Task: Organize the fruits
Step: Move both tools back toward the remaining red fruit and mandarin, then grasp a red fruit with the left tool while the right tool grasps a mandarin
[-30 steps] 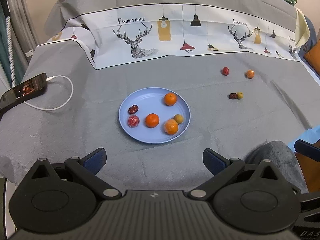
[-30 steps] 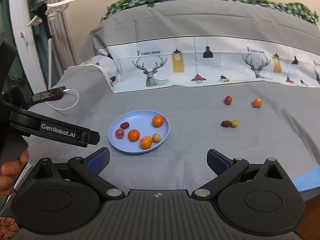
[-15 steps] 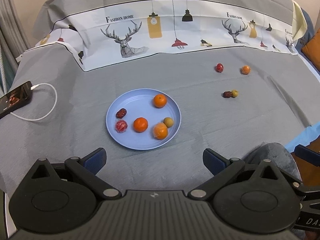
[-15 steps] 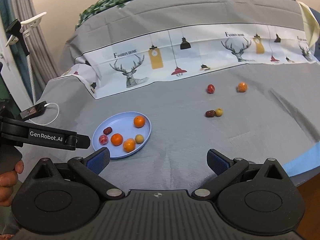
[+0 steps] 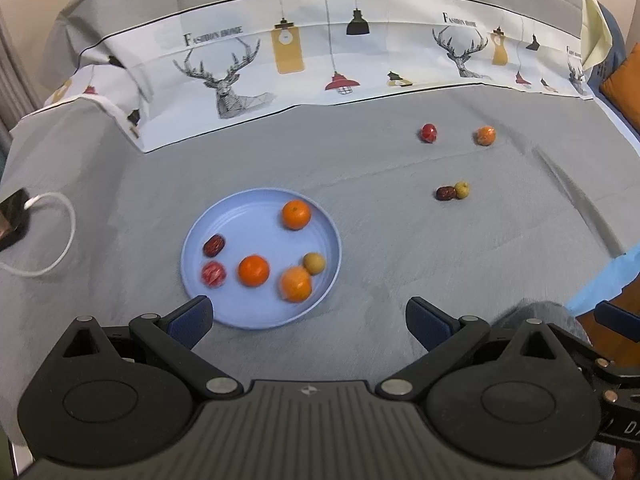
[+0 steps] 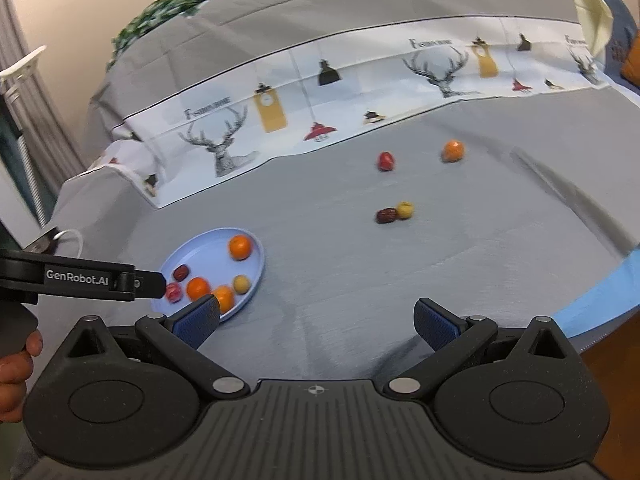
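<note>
Four small fruits lie loose on the grey cloth (image 5: 360,168), well apart from the blue plate (image 5: 224,216), and with the left gripper (image 5: 308,316) and right gripper (image 6: 316,316) both gaping wide and empty, a clumsy pinch could roll the touching date (image 6: 386,215) and yellow fruit (image 6: 405,210) away.

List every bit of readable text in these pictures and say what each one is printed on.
"GenRobot.AI": white letters on the black side of the left gripper, seen from the right wrist view.
"FASHION HOME": printed on the white band of the cloth, beside the deer head; it repeats further right, too small to read surely.
"DA": cut-off letters on a black part at the lower right edge of the left wrist view; the rest is out of frame.
</note>
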